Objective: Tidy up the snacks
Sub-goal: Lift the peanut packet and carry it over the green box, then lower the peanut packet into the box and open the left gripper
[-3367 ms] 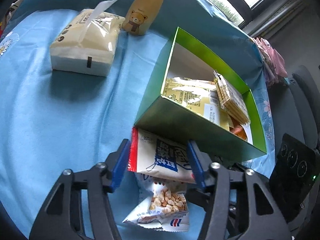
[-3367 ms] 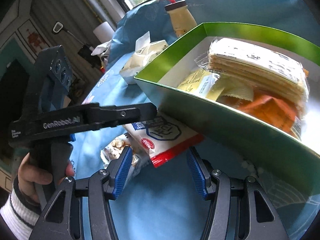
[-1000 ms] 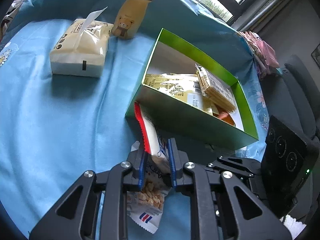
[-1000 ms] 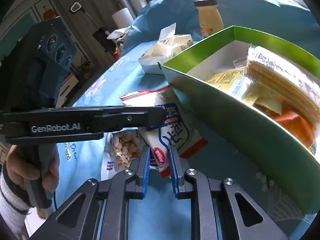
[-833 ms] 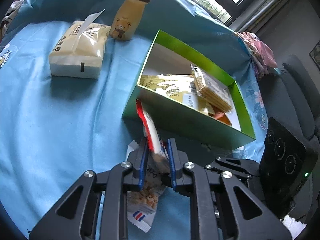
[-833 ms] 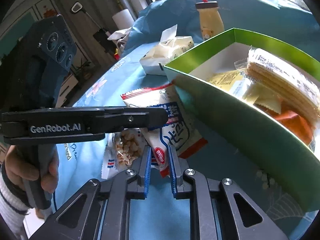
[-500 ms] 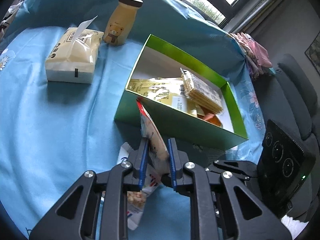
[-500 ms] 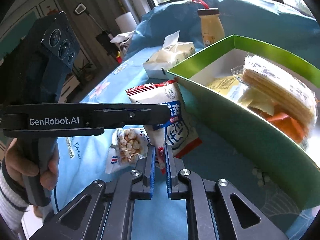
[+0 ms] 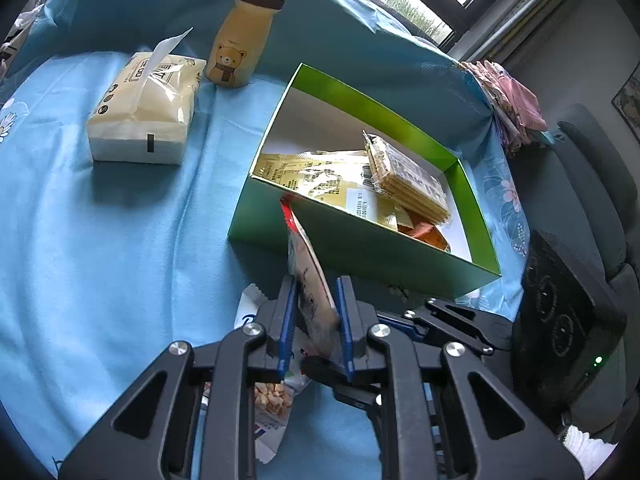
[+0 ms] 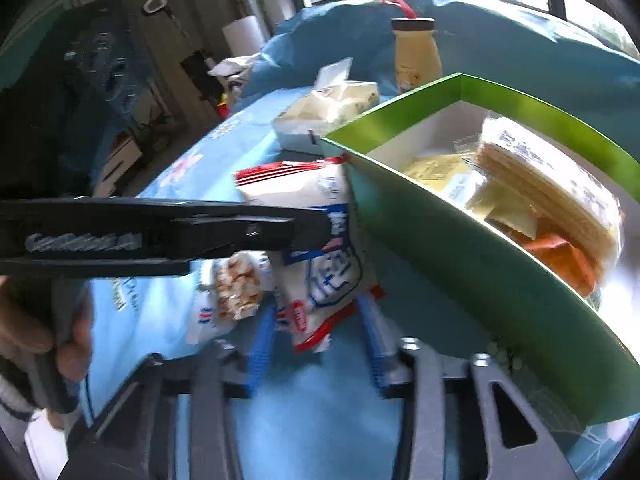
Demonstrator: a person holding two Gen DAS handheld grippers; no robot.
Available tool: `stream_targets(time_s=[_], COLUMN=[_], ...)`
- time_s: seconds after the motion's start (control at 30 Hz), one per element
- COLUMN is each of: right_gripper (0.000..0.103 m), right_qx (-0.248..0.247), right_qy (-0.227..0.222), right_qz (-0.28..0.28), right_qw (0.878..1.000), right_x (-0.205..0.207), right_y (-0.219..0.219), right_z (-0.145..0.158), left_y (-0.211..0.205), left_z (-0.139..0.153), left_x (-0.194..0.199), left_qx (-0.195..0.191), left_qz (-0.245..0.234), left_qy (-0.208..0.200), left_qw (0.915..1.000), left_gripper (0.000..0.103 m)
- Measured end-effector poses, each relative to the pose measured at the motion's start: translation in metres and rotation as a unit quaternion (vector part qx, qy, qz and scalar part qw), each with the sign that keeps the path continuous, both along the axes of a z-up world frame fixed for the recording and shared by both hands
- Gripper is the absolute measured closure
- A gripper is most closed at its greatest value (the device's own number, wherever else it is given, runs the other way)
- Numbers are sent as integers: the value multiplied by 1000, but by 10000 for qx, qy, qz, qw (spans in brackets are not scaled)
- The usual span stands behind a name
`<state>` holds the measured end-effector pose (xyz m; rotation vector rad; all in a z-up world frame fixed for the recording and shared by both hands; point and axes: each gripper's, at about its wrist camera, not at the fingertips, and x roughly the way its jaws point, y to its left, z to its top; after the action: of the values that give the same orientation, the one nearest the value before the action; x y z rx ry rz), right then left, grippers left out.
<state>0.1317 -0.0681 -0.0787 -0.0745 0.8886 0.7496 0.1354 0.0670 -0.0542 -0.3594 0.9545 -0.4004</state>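
A white snack packet (image 9: 308,276) with red ends stands upright, held off the blue cloth by my left gripper (image 9: 316,320), which is shut on its middle. Its top edge leans against the front wall of the green box (image 9: 360,252). In the right wrist view the packet (image 10: 320,276) hangs in front of the box (image 10: 460,264). The jaws of my right gripper (image 10: 316,344) are opening; the packet's lower end lies between the pads without touching them. A clear peanut packet (image 10: 236,284) lies on the cloth under both grippers.
The box holds yellow sachets, a wafer pack (image 9: 408,180) and an orange packet. A tissue pack (image 9: 144,116) and a bear bottle (image 9: 240,52) stand at the back left. A person's hand (image 10: 40,340) grips the left tool. Grey chairs stand to the right.
The left gripper lifted the white packet from flat to upright against the box wall. The right gripper, shut on the packet's lower end half a second ago, has spread its jaws.
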Motion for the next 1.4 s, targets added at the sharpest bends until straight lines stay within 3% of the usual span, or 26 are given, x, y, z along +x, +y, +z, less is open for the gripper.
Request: stream_targets(time_s=[0.1, 0.13, 0.33, 0.9, 1.4], right_gripper=[59, 69, 76, 76, 79], right_qx=[-6, 23, -39, 195, 297], right_qy=[23, 5, -179, -881, -1177], right_qz=[20, 20, -14, -382, -862], right_qw=[10000, 10000, 9998, 9952, 9889], right_x=[4, 5, -2, -20, 0], right_y=[5, 6, 4, -42, -81], right_z=[-4, -4, 1, 56, 87], left_y=[-1, -2, -12, -58, -98], left_z=[0, 1, 8, 67, 86], left_x=[0, 0, -3, -10, 23], left_qx=[12, 22, 86, 266, 210], left_qz=[-28, -28, -87, -484, -798], left_qy=[-24, -30, -146, -847, -988], left_qw=[10000, 10000, 9998, 9949, 9917], left_gripper=[84, 84, 81, 80, 79])
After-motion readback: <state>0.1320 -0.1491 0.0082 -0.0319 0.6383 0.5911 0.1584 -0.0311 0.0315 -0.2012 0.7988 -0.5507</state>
